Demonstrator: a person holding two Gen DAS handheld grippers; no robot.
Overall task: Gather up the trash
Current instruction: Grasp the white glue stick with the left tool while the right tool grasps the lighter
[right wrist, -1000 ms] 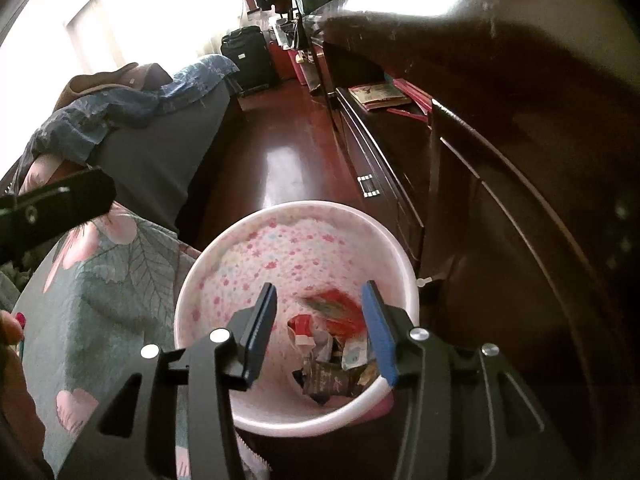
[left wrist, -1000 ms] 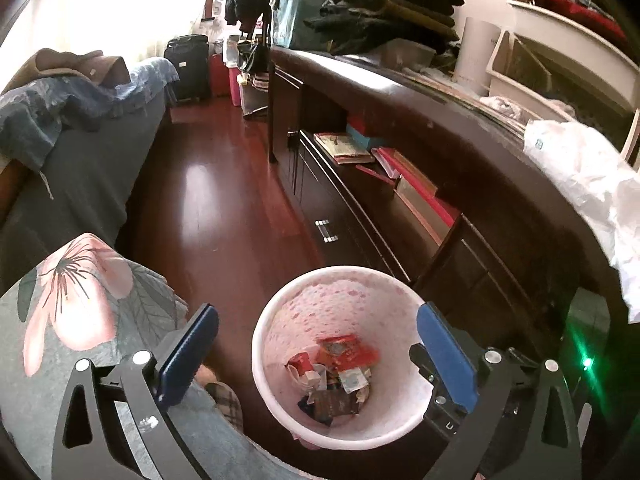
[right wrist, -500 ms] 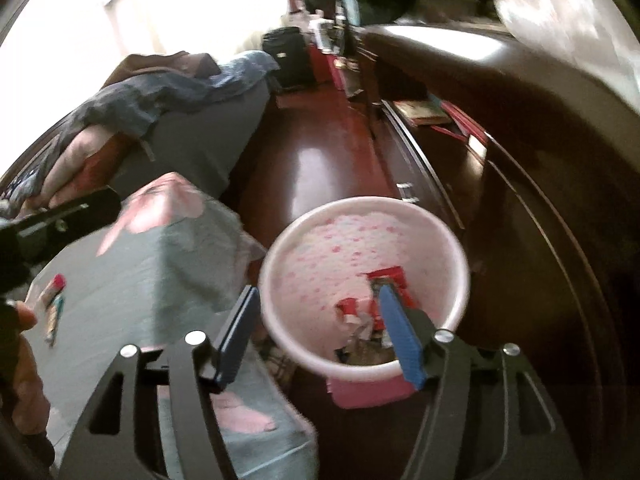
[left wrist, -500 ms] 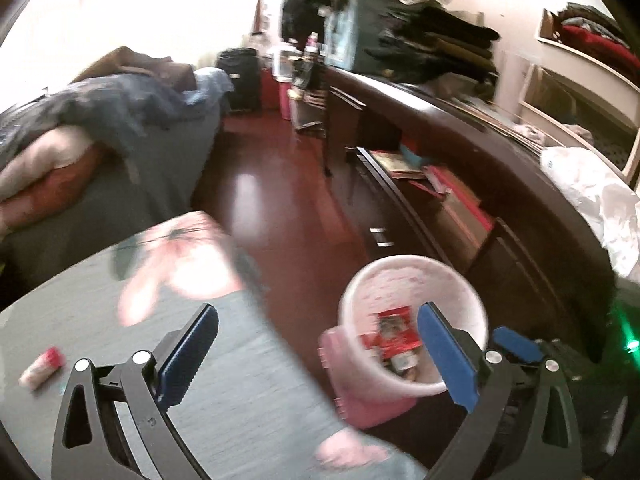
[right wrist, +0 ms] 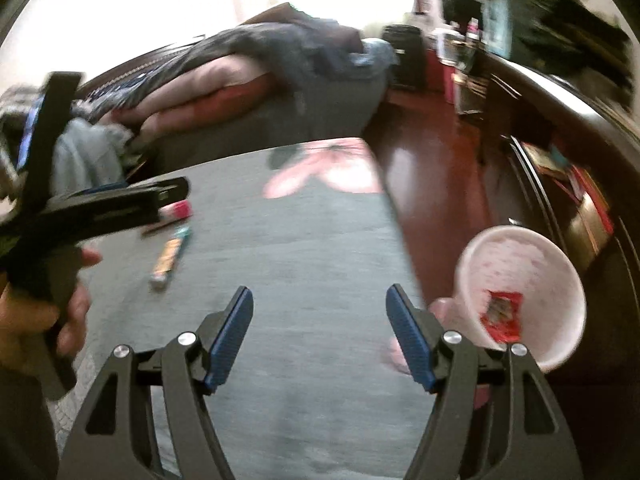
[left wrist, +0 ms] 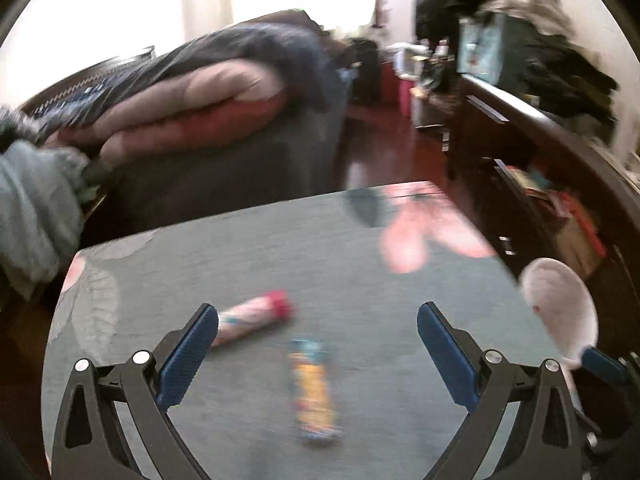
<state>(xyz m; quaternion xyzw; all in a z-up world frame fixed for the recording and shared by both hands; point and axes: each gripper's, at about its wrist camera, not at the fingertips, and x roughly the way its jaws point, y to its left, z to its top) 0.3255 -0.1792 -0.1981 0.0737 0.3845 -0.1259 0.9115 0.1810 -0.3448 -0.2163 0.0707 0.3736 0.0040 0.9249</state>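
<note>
Grippers tilted down over grey cloth (left wrist: 248, 256), left gripper (left wrist: 318, 354) spread wide above yellow wrapper (left wrist: 314, 392), right gripper (right wrist: 320, 336) empty, jaws just widened, bin (right wrist: 516, 248) rightward.

A grey floral cloth covers the worktop (left wrist: 360, 240); on it lie a pink-and-red wrapper (left wrist: 252, 322) and, just beside, a yellow-and-teal wrapper (left wrist: 312, 388).

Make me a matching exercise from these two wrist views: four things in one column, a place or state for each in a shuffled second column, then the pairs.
Things
1. pink bin
2. red-capped wrapper
3. yellow wrapper
4. right gripper

Places or states
A. open, nothing between the jaws
B. on the floor past the table's right edge
C. on the tablecloth, beside the left gripper's left finger
D. on the tablecloth, between the left gripper's fingers

Pairs: 1-B, 2-C, 3-D, 4-A
</note>
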